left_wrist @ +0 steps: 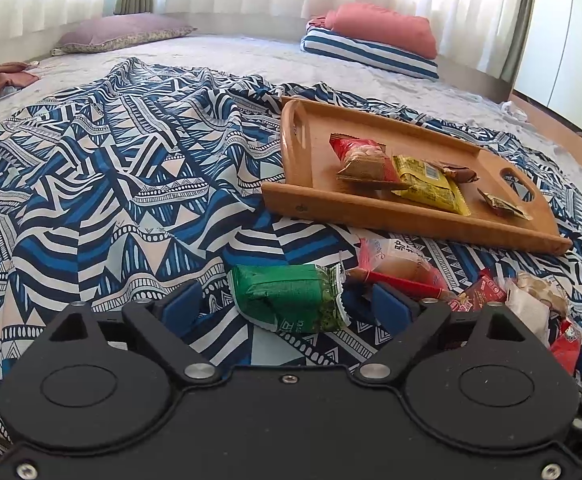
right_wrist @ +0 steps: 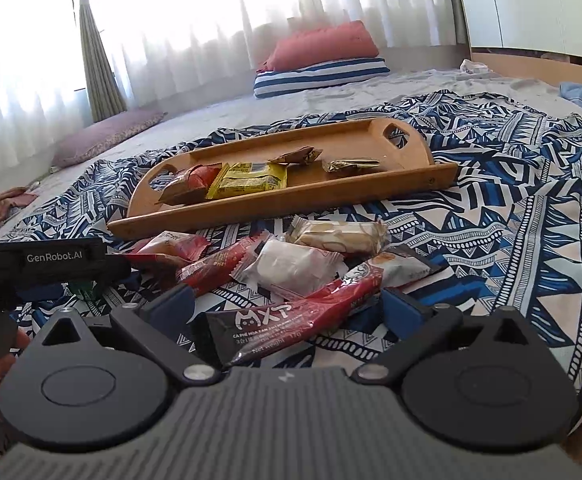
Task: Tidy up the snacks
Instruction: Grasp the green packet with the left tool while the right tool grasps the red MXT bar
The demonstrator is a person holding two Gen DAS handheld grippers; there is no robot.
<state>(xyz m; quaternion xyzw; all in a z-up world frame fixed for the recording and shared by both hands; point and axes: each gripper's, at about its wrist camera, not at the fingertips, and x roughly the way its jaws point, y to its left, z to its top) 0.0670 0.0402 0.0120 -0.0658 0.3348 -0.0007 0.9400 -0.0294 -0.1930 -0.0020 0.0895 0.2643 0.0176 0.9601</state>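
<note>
A wooden tray (left_wrist: 371,212) (right_wrist: 371,194) lies on the patterned blue cloth and holds a red packet (left_wrist: 365,158), a yellow packet (left_wrist: 431,184) (right_wrist: 251,180) and small brown wrappers. My left gripper (left_wrist: 287,304) is open, its blue fingers on either side of a green snack packet (left_wrist: 291,296) lying on the cloth. My right gripper (right_wrist: 287,308) is open around a red and black MXT stick packet (right_wrist: 291,320). A pile of loose snacks (right_wrist: 303,256) (left_wrist: 411,268) lies between the grippers and the tray.
The blue patterned cloth (left_wrist: 111,200) covers a grey bed. Pillows (left_wrist: 375,40) and a purple cushion (left_wrist: 123,34) lie at the far edge by the curtains. The left gripper's body (right_wrist: 43,264) shows at the left of the right wrist view.
</note>
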